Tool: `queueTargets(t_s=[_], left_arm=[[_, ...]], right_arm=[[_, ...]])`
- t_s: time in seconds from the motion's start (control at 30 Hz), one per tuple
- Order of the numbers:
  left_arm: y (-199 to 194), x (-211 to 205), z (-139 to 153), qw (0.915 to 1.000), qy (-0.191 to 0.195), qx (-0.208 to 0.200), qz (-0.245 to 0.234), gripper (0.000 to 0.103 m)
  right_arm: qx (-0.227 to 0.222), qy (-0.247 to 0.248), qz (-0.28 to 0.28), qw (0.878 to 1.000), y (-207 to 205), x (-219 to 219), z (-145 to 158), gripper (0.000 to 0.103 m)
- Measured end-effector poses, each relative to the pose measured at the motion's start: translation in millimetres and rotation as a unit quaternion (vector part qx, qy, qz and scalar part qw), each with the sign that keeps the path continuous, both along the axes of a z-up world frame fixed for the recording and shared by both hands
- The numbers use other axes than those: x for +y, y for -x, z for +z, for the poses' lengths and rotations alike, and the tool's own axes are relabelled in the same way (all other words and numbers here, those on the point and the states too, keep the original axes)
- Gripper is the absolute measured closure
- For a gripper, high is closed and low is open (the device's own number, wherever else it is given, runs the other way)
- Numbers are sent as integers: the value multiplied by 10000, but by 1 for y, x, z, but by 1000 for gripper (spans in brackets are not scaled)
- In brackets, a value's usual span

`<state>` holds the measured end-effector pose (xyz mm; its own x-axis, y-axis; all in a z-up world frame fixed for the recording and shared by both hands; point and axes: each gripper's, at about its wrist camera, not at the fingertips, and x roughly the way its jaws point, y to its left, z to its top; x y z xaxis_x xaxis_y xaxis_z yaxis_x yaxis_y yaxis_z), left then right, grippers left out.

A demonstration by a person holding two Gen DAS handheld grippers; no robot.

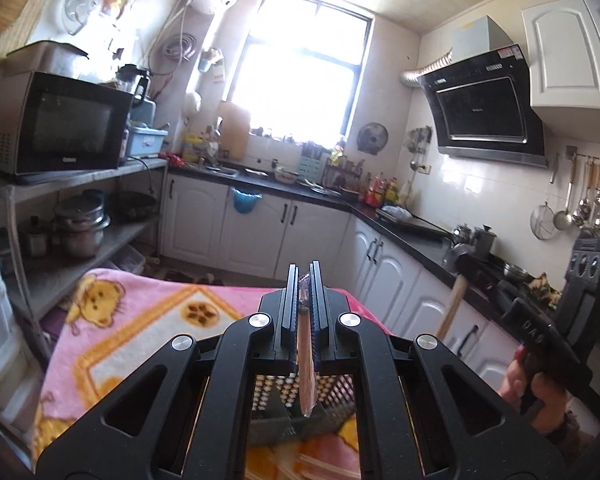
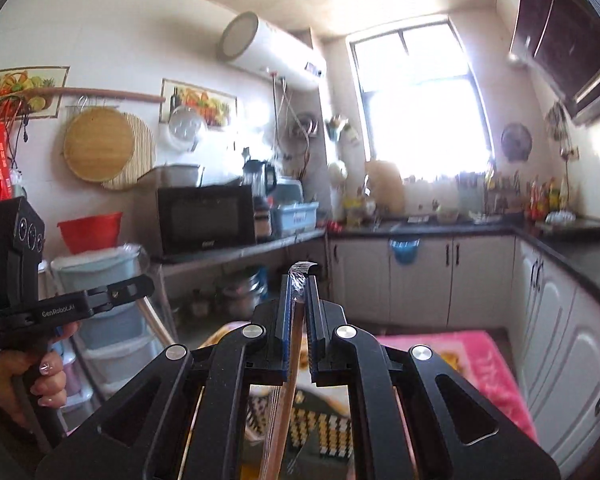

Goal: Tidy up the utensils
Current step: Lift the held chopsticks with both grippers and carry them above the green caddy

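Observation:
My left gripper (image 1: 305, 270) is shut on a thin wooden utensil (image 1: 305, 364) wrapped in clear film, which hangs down between the fingers toward a dark perforated basket (image 1: 324, 420) on the pink blanket (image 1: 140, 320). My right gripper (image 2: 299, 280) is shut on a wooden-handled utensil (image 2: 284, 400) in clear plastic wrap; its wrapped tip (image 2: 302, 270) pokes above the fingertips. The basket also shows under the right gripper (image 2: 320, 428). Each gripper appears in the other's view: the right one (image 1: 540, 328) with its wooden handle (image 1: 454, 304), the left one (image 2: 112, 292).
The pink blanket (image 2: 460, 356) covers a low surface in a kitchen. White cabinets (image 1: 380, 264) and a dark counter run along the back and right. A shelf with a microwave (image 1: 64, 124) and pots (image 1: 80, 224) stands left. Plastic drawers (image 2: 108, 340) are close by.

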<state>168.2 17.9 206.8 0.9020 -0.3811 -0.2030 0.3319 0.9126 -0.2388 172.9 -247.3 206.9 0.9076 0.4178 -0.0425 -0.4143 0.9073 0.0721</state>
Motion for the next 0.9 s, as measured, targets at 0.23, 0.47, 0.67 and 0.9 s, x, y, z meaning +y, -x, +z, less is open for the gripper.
queueTargets(t_s=[0.23, 0.47, 0.67, 0.9], left_arm=[[-18, 13, 1, 9995, -43, 10, 298, 100], [-34, 14, -18, 9991, -64, 206, 373, 100], [-45, 13, -34, 9985, -124, 351, 391, 100], [-58, 8, -57, 9978, -164, 537, 346, 100]], right_arm=[[-348, 35, -311, 9989, -20, -4, 1, 96], [-456, 227, -482, 9975, -38, 1, -19, 96], [-417, 397, -480, 9972, -49, 9, -39, 96], [-129, 343, -449, 9983, -63, 10, -60, 96]])
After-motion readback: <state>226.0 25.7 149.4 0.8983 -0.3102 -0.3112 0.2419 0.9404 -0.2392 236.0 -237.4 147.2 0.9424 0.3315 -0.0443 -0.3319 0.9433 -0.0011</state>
